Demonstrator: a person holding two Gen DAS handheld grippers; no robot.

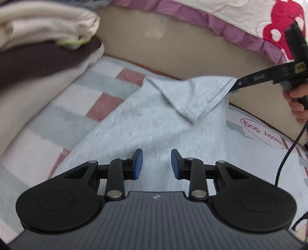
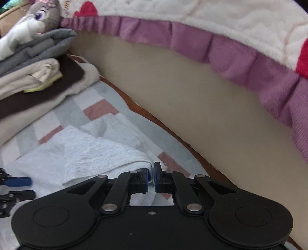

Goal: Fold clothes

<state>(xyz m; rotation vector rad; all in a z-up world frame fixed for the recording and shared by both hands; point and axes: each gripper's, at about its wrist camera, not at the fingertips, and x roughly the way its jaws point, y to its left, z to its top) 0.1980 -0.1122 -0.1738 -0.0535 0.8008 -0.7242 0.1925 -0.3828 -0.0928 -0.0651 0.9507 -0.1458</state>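
A light grey-blue garment [image 1: 146, 125] lies spread on a checked blanket [image 1: 48, 123]. My left gripper [image 1: 156, 163] hovers over its middle, open, with nothing between the blue pads. In the left wrist view my right gripper [image 1: 235, 87] comes in from the right and pinches the garment's far right corner, lifting it so a flap folds over. The right wrist view shows my right gripper [image 2: 151, 177] shut on a bunched edge of the garment [image 2: 86, 153]. My left gripper's fingertips [image 2: 19, 181] show at that view's left edge.
A stack of folded clothes [image 1: 38, 44] in cream, brown and grey sits at the back left, with a plush toy [image 2: 38, 17] on top. A beige bed side [image 2: 192, 96] under a purple-frilled quilt [image 2: 231, 53] runs along the back. A person's hand [image 1: 297, 103] and a cable [image 1: 286, 153] are at right.
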